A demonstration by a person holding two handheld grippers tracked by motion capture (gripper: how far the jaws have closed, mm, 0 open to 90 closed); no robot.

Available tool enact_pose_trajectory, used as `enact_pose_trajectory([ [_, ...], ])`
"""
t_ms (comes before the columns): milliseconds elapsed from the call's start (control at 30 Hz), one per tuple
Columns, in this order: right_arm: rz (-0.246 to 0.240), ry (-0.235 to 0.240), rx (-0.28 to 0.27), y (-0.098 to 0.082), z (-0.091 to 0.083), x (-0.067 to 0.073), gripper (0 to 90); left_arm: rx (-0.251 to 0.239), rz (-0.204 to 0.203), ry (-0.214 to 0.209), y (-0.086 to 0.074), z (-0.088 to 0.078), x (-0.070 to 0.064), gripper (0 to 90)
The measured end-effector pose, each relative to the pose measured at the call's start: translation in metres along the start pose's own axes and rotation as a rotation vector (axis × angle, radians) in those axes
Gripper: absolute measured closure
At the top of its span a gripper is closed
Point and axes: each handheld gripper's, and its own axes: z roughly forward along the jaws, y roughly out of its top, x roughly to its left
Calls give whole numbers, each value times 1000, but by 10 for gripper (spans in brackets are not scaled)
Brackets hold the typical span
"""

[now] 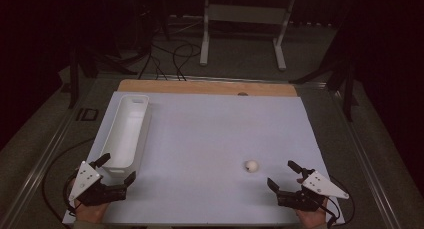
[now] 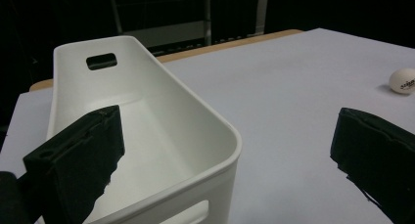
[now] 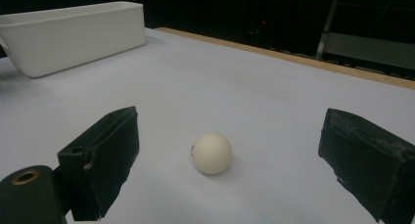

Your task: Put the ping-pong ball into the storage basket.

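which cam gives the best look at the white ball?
The right gripper view: the white ball sits close, centred between the open right claw, with a faint mark on its side. The high view shows it as a small dot on the white table cover. The left gripper view catches it at the right edge.

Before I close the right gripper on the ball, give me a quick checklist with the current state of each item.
1. Right gripper open: ok, jaws stand wide.
2. Ball lined up between the jaws: ok in the right gripper view, though it lies ahead of them and untouched.
3. Ball at rest on the table: ok.
4. Bin upright and empty: ok.
5. Left gripper open, holding nothing: ok, one jaw hangs over the bin's near end.
6. Path from ball to bin: ok, bare table.
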Motion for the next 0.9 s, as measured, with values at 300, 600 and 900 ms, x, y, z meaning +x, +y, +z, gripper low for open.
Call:
enact_pose_trajectory([
  [300,26,-21,7,2,0,-4,79,3,9,3,0,0,-2,0],
  [600,48,-10,19,8,1,-5,79,10,21,7,0,1,-4,0],
  [900,44,-16,15,19,0,-7,79,1,24,23,0,-1,-5,0],
])
